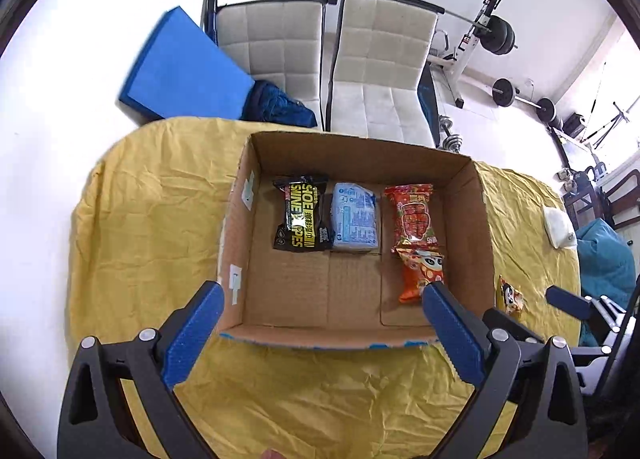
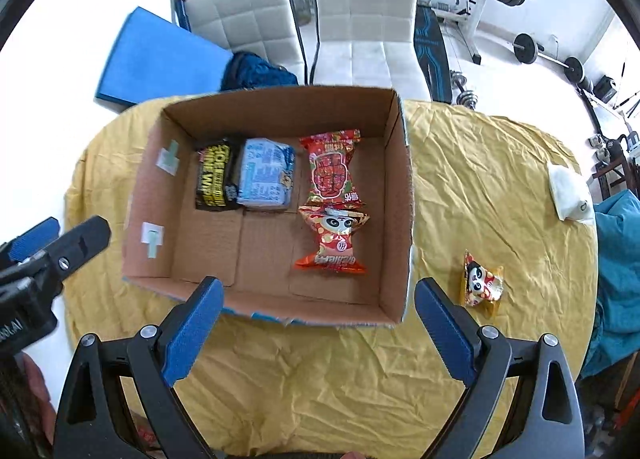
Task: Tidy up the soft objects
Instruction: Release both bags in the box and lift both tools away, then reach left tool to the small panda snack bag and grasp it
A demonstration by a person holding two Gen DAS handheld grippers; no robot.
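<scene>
An open cardboard box [image 1: 468, 219] [image 2: 396, 187] stands on the yellow cloth. Inside lie a black shoe-wipes pack [image 1: 302, 213] [image 2: 216, 175], a light blue pack [image 1: 354, 219] [image 2: 266, 173], a red snack pack [image 1: 414, 213] [image 2: 332, 169] and an orange panda snack pack [image 1: 420, 271] [image 2: 334, 239]. A small panda snack pack [image 1: 510, 297] [image 2: 482, 281] lies on the cloth right of the box. My left gripper [image 1: 322, 291] is open and empty at the box's near wall. My right gripper [image 2: 318, 287] is open and empty at the box's near right corner.
A white pouch [image 1: 558, 227] [image 2: 568, 195] lies at the table's right edge. Two white chairs [image 2: 360, 11], a blue mat [image 2: 156, 55] and weights stand behind the table. A teal cushion [image 2: 616, 259] sits to the right.
</scene>
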